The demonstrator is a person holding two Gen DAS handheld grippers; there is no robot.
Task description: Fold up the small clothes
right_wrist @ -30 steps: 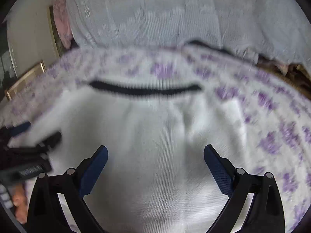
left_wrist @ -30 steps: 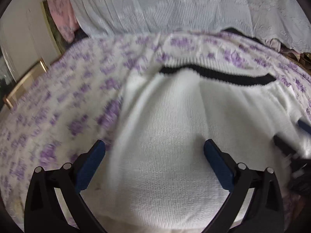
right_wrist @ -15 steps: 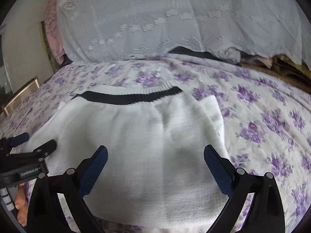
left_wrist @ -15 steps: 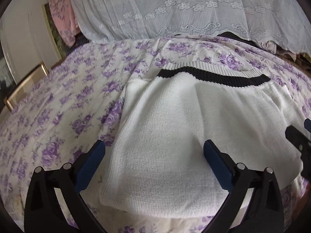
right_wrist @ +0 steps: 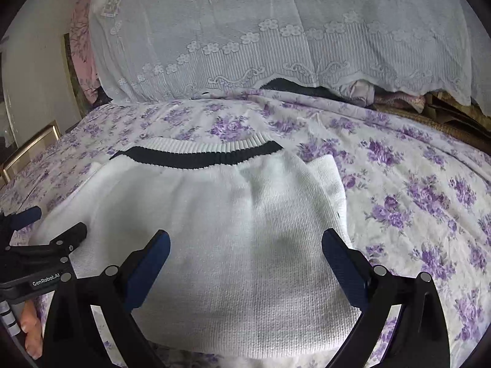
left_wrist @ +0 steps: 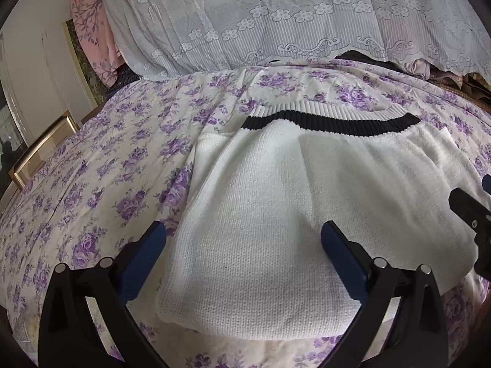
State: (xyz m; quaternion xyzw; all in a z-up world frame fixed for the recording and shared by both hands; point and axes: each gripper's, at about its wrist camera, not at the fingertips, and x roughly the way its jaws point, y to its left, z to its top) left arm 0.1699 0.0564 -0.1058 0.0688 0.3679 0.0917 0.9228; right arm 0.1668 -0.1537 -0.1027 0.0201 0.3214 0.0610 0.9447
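A: How far along can the folding be judged to be?

B: A white knit sweater is seen lying on the floral bedsheet, its black-striped ribbed hem turned toward the far side. The sides appear to have been brought in already, since layered edges are visible at the far left and far right corners, and the near edge is rounded as though doubled over. A compact rectangle is thus suggested; perhaps one more fold or some smoothing is left, though that is only a judgement.

A: And the grippers?

B: The left gripper is held with its jaws spread wide and nothing between them. The right gripper is likewise parted and empty. No cloth is pinched by either.

A: Where is the sweater placed relative to them?

B: In the left wrist view the garment's left edge is seen between the two blue pads, the left pad being over the sheet and the right pad over the knit. In the right wrist view the sweater's right edge is seen just beside the right pad. Whether the cloth is touched cannot be told. Behind the bed a lace curtain is hung.
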